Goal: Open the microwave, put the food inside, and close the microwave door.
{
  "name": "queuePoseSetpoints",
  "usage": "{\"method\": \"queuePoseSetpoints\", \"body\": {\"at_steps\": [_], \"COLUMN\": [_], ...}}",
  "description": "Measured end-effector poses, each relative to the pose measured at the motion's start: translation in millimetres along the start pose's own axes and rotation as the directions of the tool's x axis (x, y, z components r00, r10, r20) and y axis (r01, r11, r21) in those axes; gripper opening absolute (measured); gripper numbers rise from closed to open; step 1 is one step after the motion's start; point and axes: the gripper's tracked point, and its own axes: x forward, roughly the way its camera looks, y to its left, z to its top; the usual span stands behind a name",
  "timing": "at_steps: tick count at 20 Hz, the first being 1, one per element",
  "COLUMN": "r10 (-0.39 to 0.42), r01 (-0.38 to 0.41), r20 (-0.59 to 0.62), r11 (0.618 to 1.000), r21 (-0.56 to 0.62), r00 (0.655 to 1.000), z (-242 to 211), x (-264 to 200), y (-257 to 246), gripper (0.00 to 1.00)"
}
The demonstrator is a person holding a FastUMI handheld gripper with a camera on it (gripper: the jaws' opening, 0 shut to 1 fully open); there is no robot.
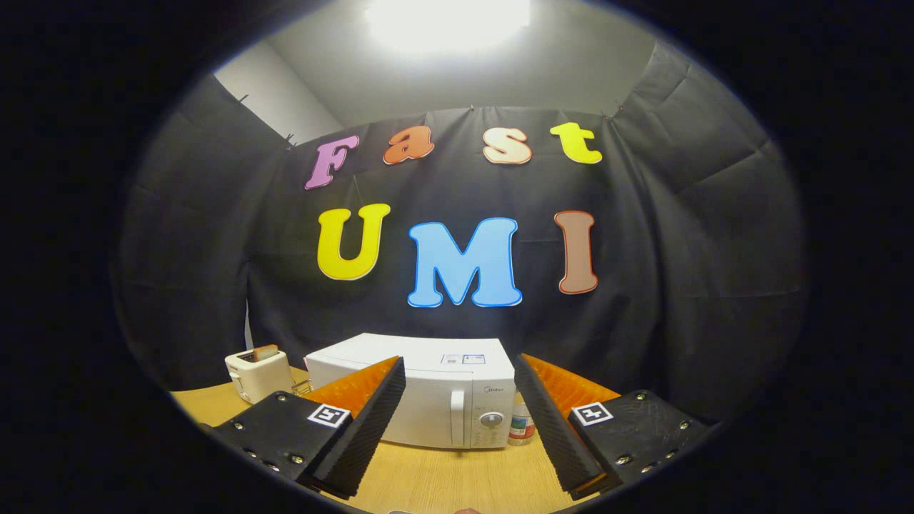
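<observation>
A: What is the gripper (460, 428) doing?

B: Its two fingers stand wide apart and hold nothing. The wooden table (443, 478) shows between them, and beyond them sits the white microwave (428, 392).

A: Door?

B: It looks closed, so I judge the opening step is not yet begun. Reach for the door's edge beside the control panel, and pull level and gently so the oven does not slide.

A: How does it lie?

B: Long axis crosswise to the fingers, front facing the gripper, dial (491, 420) at its right. A toaster (258, 371) stands at its left, a small bottle (523, 425) just right.
</observation>
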Motion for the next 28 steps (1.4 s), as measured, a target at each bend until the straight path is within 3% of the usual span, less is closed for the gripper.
{"method": "queuePoseSetpoints", "body": {"at_steps": [12, 24, 25, 27, 28], "r10": [0.013, 0.020, 0.006, -0.007, 0.014], "r01": [-0.017, -0.039, -0.026, -0.011, -0.026], "r20": [-0.171, -0.364, -0.377, -0.393, -0.398], "r11": [1.000, 0.998, 0.999, 0.999, 0.999], "r21": [-0.017, -0.044, -0.047, -0.044, -0.025], "r00": [0.985, 0.931, 0.926, 0.919, 0.917], "z": [-93, -190, -195, -201, -203], "x": [106, 159, 161, 165, 167], "y": [-11, 1, -1, -3, 4], "gripper": [0.98, 0.97, 0.91, 0.66, 0.62]}}
